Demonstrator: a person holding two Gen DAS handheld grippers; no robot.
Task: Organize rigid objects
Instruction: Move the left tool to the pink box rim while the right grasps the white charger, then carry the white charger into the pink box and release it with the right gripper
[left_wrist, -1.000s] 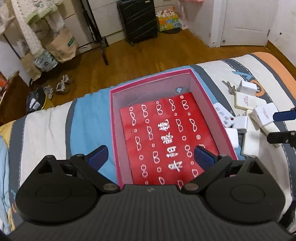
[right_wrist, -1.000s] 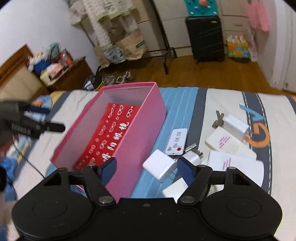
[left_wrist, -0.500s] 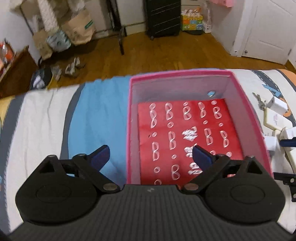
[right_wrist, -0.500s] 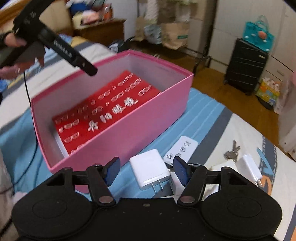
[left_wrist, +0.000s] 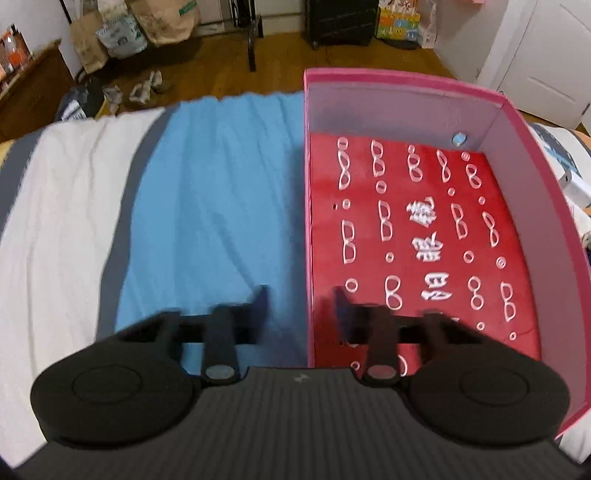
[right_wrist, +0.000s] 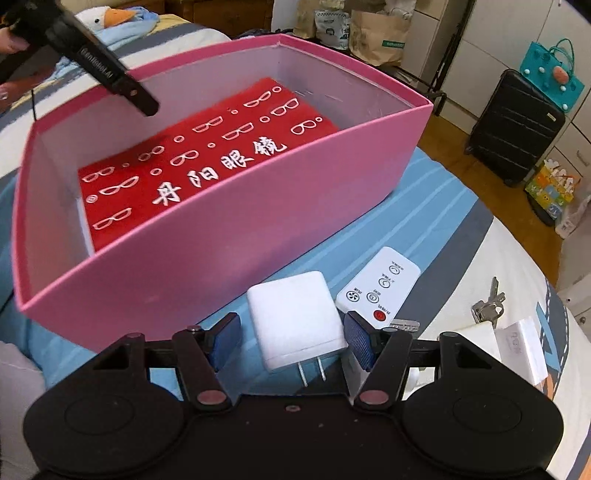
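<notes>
A pink box (left_wrist: 576, 258) with a red printed lining (left_wrist: 417, 240) sits on the striped bedspread. My left gripper (left_wrist: 301, 304) straddles the box's left wall, one finger outside, one inside, narrowed but not touching it. In the right wrist view the box (right_wrist: 229, 229) is at the left. My right gripper (right_wrist: 291, 341) is open around a white plug charger (right_wrist: 295, 317) lying prongs toward me, pads just beside it. A white remote (right_wrist: 376, 288), keys (right_wrist: 487, 304) and more white chargers (right_wrist: 521, 347) lie to the right.
The other gripper's finger (right_wrist: 107, 79) reaches over the box's far rim in the right wrist view. Beyond the bed are wooden floor, a black suitcase (right_wrist: 513, 125), paper bags (left_wrist: 162, 18) and a white door (left_wrist: 546, 66).
My left gripper moved left and its fingers closed in around the box's left wall. My right gripper moved closer to the white charger, now between its pads.
</notes>
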